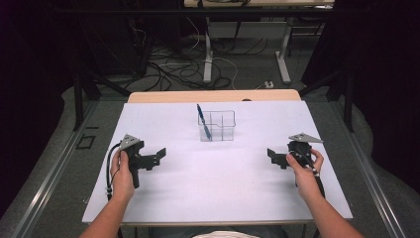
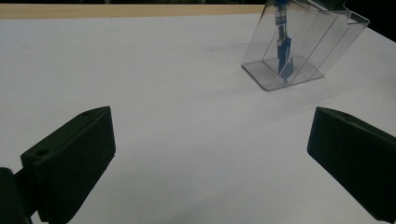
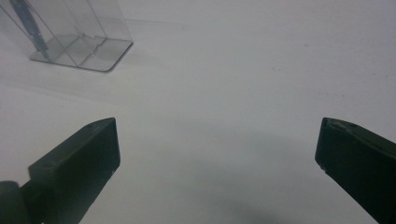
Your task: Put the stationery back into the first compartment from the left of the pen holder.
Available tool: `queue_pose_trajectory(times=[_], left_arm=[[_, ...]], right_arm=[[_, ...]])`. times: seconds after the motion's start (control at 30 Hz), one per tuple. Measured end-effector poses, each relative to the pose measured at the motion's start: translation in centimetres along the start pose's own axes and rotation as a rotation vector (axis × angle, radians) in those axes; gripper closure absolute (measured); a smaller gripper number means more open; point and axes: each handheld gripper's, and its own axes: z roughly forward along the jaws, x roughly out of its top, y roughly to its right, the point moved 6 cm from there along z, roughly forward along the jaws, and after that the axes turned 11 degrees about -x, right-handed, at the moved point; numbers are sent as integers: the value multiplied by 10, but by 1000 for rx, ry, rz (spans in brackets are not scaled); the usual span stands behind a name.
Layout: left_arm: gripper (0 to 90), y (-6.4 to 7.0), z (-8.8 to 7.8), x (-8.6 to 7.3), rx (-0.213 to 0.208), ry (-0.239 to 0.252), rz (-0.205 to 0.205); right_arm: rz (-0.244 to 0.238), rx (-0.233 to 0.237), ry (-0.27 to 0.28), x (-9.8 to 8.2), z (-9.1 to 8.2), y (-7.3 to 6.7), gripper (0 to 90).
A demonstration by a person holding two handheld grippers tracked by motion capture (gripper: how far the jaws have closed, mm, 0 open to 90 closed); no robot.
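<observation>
Left gripper (image 1: 159, 156) held low over near-left area of white table (image 1: 223, 198), jaws wide apart, nothing between them. Right gripper (image 1: 272, 157) held over near-right area, jaws likewise wide apart, nothing gripped. Farther back, at centre: clear holder (image 1: 220, 130), well apart from both grippers. Blue pen (image 1: 203, 120) standing tilted in holder's left compartment.

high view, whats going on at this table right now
A person sits at a white table holding a two-jaw tool in each hand. The left tool and the right tool both rest low near the table's sides, jaws wide open and empty, pointing inward. Between them, toward the far edge, stands a clear divided holder with a blue pen leaning in its left compartment. Neither tool touches it.
</observation>
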Motion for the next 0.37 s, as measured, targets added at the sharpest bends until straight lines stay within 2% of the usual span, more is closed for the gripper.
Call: queue_pose_trajectory(times=[0.37], left_arm=[[8, -2, 0, 0, 3, 1, -1]], right_arm=[[61, -37, -7, -2, 2, 12, 0]])
